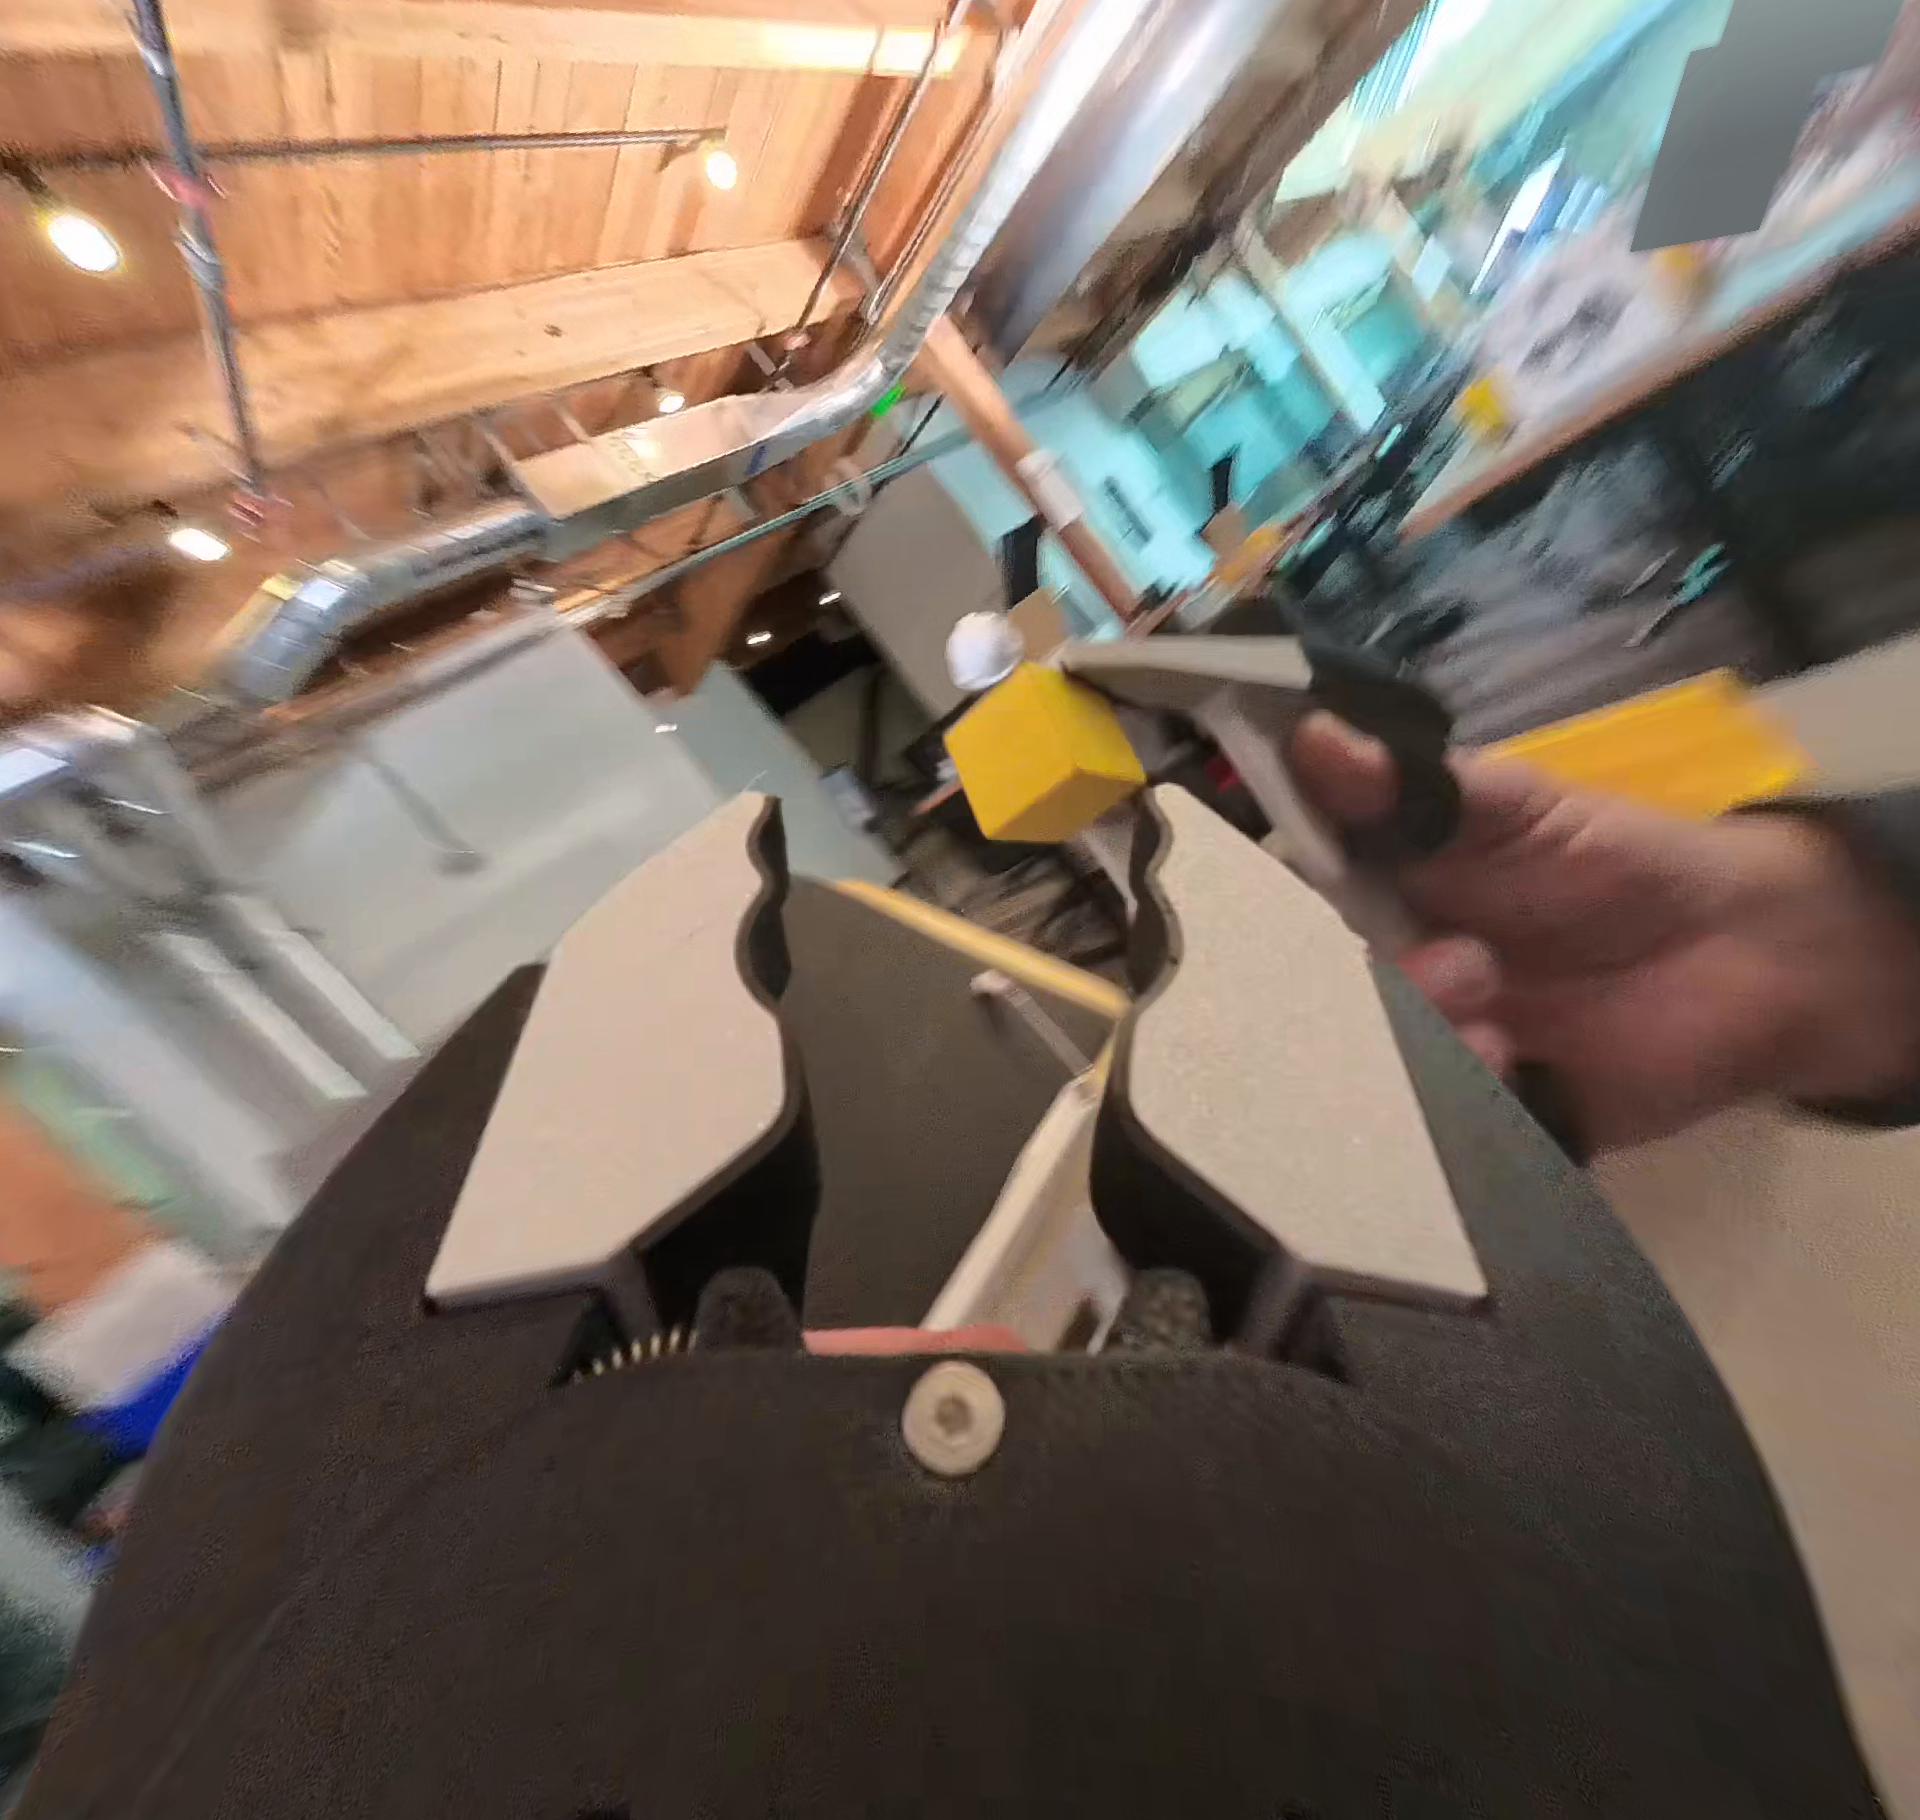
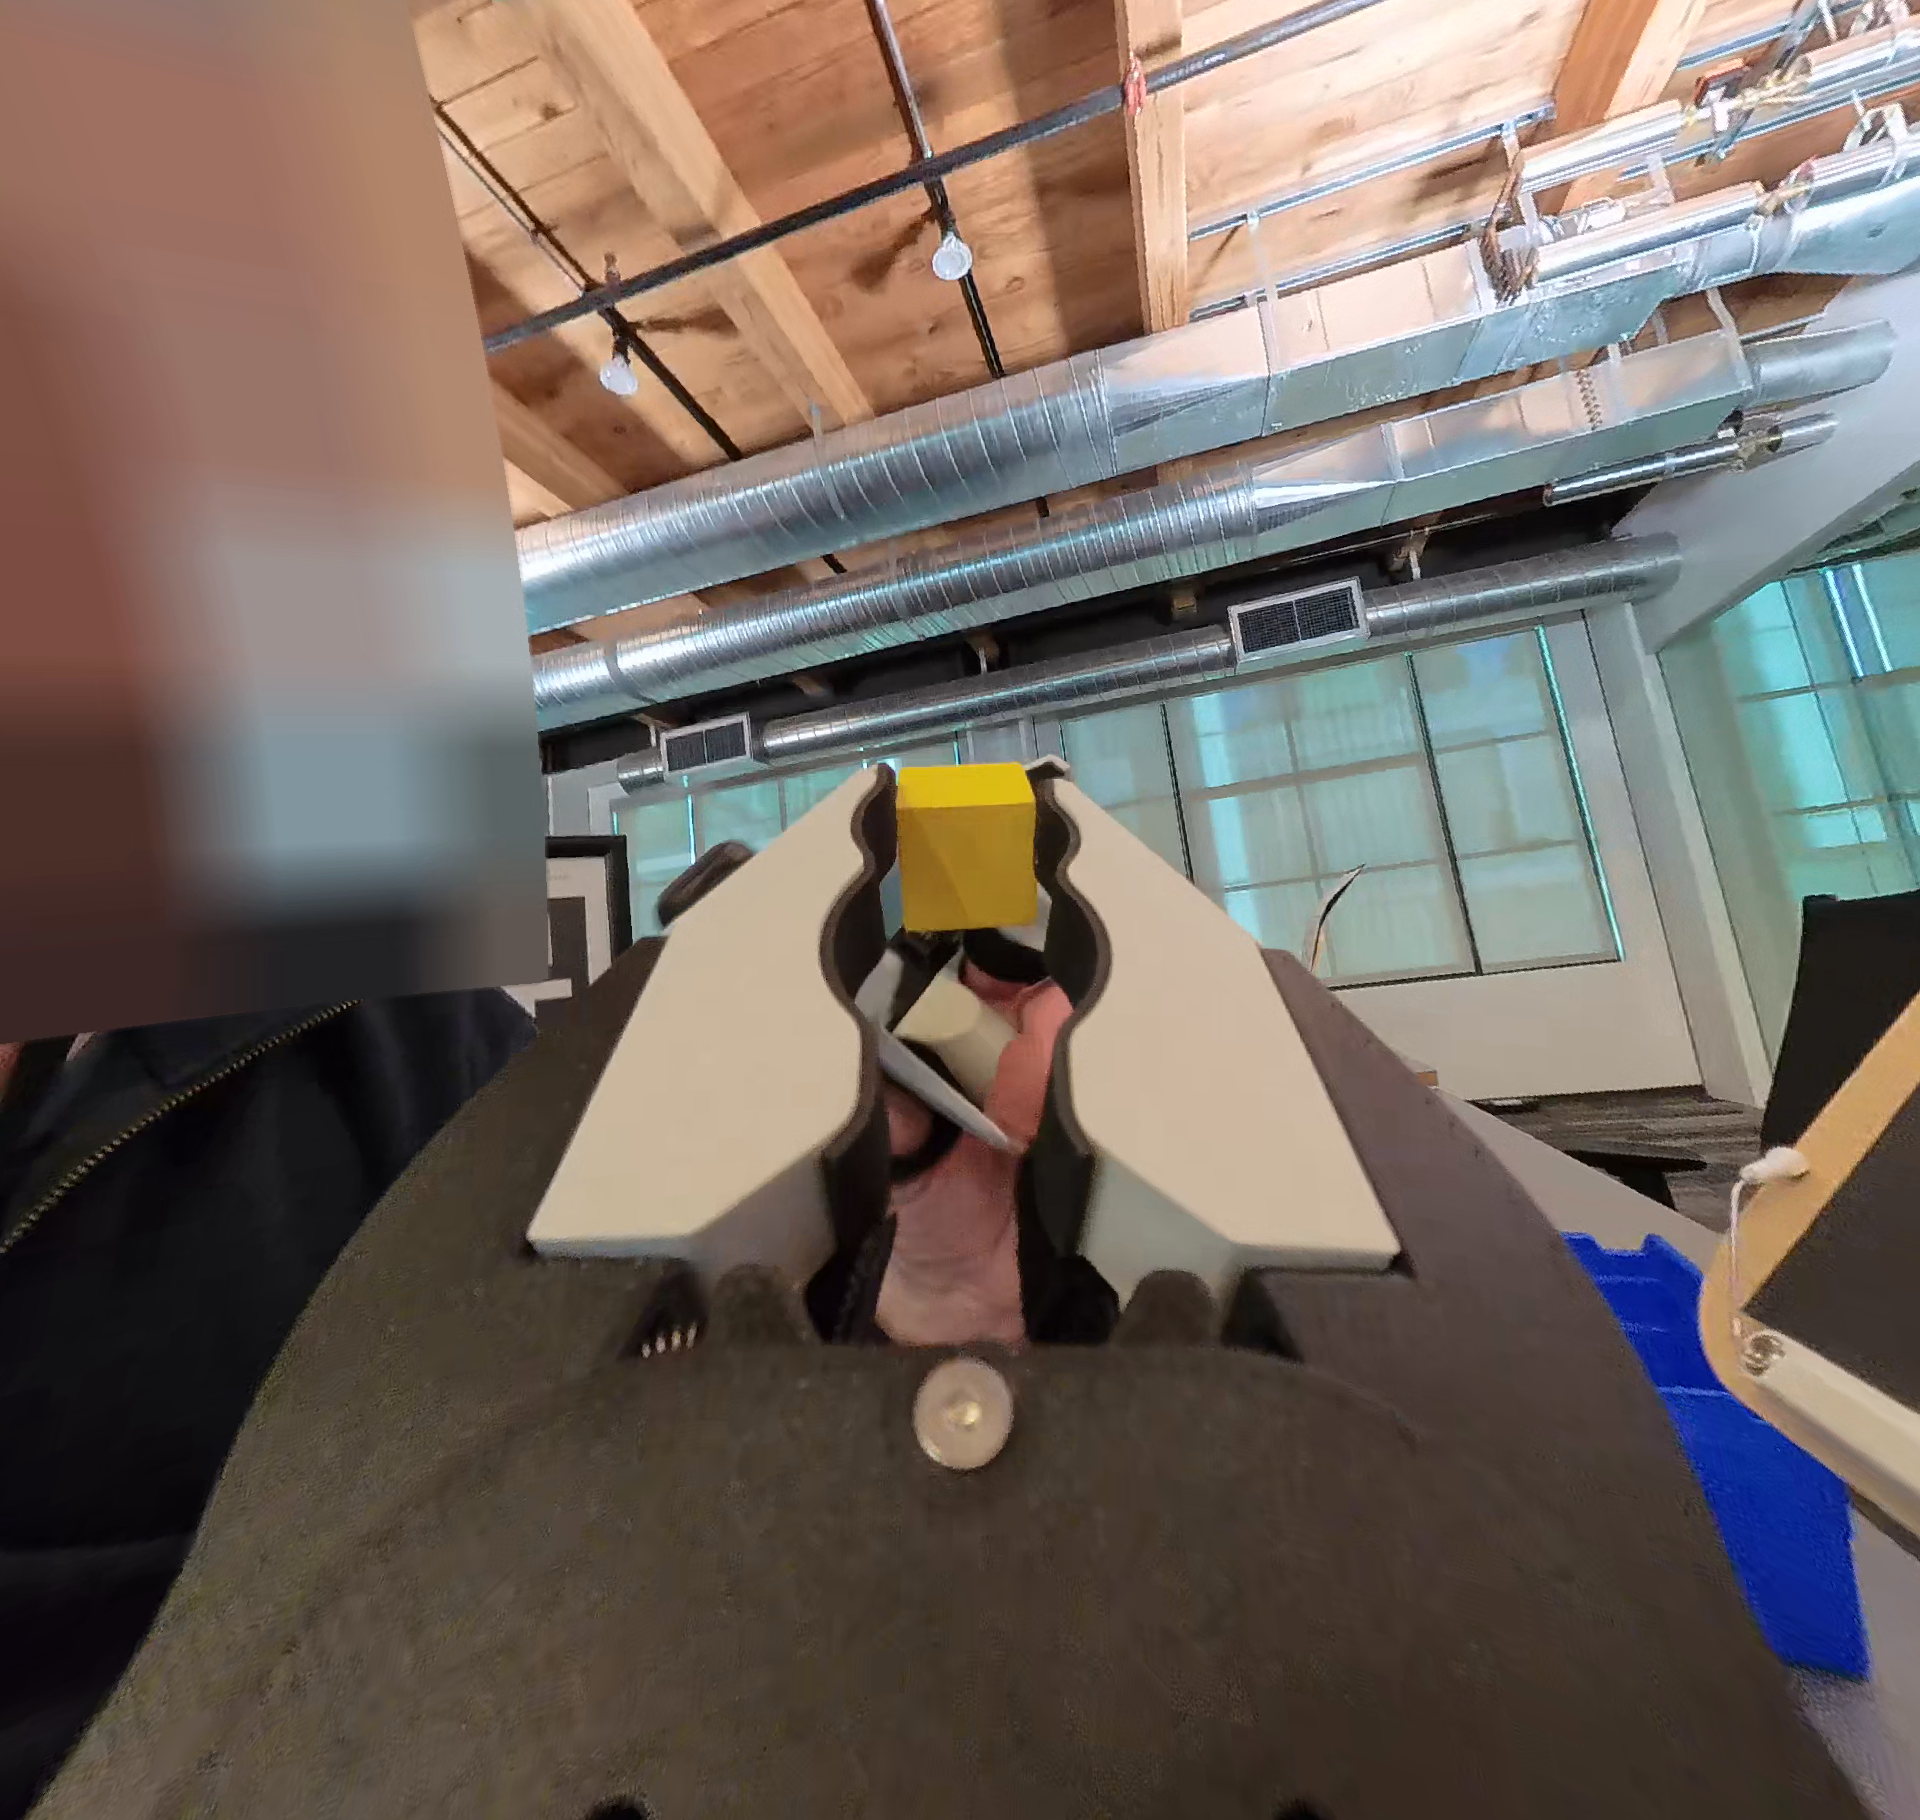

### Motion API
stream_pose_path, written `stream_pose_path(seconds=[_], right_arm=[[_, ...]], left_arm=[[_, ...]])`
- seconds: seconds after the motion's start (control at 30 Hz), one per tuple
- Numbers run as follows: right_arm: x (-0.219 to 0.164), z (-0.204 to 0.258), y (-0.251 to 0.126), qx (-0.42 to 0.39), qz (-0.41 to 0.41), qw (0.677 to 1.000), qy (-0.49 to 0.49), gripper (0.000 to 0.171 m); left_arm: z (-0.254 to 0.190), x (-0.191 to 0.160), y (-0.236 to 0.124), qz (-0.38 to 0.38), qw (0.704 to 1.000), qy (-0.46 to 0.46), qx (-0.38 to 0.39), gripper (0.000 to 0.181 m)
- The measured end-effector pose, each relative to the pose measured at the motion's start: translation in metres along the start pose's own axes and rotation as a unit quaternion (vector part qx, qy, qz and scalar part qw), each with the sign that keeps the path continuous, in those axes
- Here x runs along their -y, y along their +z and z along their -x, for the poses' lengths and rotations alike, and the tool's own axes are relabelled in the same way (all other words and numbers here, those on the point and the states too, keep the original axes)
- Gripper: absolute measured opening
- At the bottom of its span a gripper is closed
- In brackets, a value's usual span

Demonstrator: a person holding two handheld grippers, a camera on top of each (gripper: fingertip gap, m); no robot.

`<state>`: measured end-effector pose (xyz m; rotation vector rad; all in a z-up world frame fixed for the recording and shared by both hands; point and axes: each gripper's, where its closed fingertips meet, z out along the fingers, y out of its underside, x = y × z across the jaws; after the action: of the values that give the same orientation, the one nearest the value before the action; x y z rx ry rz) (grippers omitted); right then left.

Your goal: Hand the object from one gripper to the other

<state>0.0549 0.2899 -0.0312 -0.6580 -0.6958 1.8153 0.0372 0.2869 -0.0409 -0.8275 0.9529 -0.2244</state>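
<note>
One yellow cube (image 2: 964,848) sits pinched at the tips of the right gripper (image 2: 966,835), held up in the air with the wooden ceiling (image 2: 790,160) behind it. Seen from the left wrist view, that cube (image 1: 1044,754) hangs just beyond the left gripper (image 1: 961,825), whose fingers stand spread and empty. By my reading, the handover is barely begun: the receiving gripper must come around the cube, close, and only then can the right let go.

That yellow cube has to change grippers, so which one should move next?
The left gripper, probably. Its jaws are open and empty, close beside the yellow cube. The right gripper is already shut on the cube at its fingertips, so it need only hold steady.
</note>
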Motion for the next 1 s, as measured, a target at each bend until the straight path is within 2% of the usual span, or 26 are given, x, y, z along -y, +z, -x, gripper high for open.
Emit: stream_pose_path(seconds=[0.07, 0.17, 0.33, 0.43, 0.6, 0.67, 0.73, 0.77, 0.93, 1.0], right_arm=[[-0.003, 0.001, 0.004, 0.005, -0.005, 1.000, 0.020, 0.023], [-0.014, -0.001, 0.010, -0.001, 0.011, 0.999, 0.046, 0.023], [-0.024, -0.011, 0.011, -0.020, 0.019, 0.994, 0.101, 0.023], [-0.027, -0.014, 0.011, -0.026, 0.013, 0.992, 0.125, 0.023], [-0.029, -0.016, 0.011, -0.036, 0.027, 0.993, 0.113, 0.024], [-0.030, -0.015, 0.010, -0.036, 0.048, 0.994, 0.093, 0.024], [-0.039, -0.015, 0.007, -0.037, 0.103, 0.991, 0.075, 0.032], [-0.044, -0.015, 0.005, -0.039, 0.136, 0.988, 0.064, 0.039], [-0.065, -0.005, -0.013, -0.037, 0.287, 0.956, 0.039, 0.044], [-0.073, 0.000, -0.022, -0.035, 0.336, 0.940, 0.042, 0.044]], left_arm=[[-0.007, -0.007, 0.004, 0.030, 0.995, 0.094, 0.022, 0.066], [-0.012, -0.011, 0.009, 0.052, 0.981, 0.181, 0.056, 0.065], [-0.006, -0.018, 0.007, 0.080, 0.941, 0.310, 0.108, 0.047], [0.000, -0.020, 0.006, 0.087, 0.934, 0.321, 0.134, 0.036], [0.002, -0.024, 0.005, 0.095, 0.937, 0.308, 0.135, 0.035], [0.000, -0.024, 0.004, 0.093, 0.943, 0.297, 0.117, 0.034], [-0.013, -0.029, 0.006, 0.100, 0.955, 0.274, 0.043, 0.034], [-0.015, -0.035, 0.005, 0.117, 0.954, 0.277, 0.020, 0.034], [-0.042, -0.049, -0.009, 0.162, 0.944, 0.263, -0.120, 0.034], [-0.048, -0.049, -0.014, 0.172, 0.936, 0.270, -0.144, 0.034]])
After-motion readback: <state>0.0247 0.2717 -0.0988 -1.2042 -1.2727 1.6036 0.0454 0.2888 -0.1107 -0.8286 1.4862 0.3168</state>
